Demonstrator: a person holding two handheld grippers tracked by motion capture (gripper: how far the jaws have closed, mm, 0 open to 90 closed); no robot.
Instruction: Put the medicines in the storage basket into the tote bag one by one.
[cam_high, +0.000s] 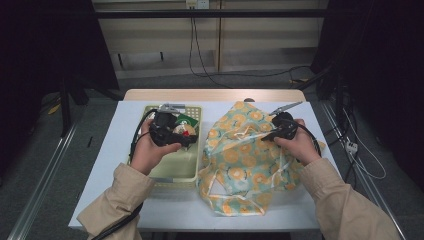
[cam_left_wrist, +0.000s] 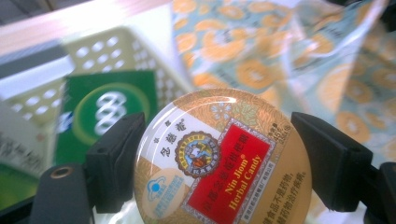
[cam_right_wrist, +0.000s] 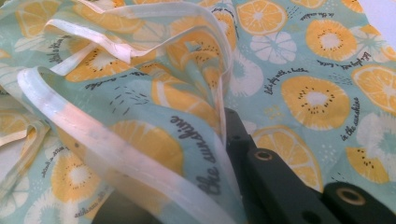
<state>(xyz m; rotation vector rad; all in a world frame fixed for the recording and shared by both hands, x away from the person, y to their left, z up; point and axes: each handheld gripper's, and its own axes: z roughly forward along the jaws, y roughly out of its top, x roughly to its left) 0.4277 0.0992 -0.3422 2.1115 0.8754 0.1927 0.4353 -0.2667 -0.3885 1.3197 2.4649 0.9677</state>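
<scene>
**Candy tin up, bag waiting**

Hovering over the pale green basket (cam_high: 176, 170) at centre-left of the high view, the left tongs (cam_high: 181, 133) have a round herbal candy tin (cam_left_wrist: 219, 158) pinched edge to edge between both pads, jaws spread wide around it. In the left gripper view the tin's printed lid faces the camera square on; being round and flat it has no real long axis, its lid turned upward and back along the jaws. A green box (cam_left_wrist: 109, 114) sits in the basket behind it.

Over at centre-right, the right tongs (cam_high: 276, 134) are clamped tight on the rim of the orange-print bag (cam_high: 240, 165), which lies crumpled on the tabletop (cam_high: 110, 165).

Where's the danger? The grip is on a smooth curved rim, so a tilt or a knock could pop the tin loose, I'd say. And the bag's mouth looks slack and folded: if the right hand doesn't lift the rim, the tin may land on cloth rather than inside.
</scene>
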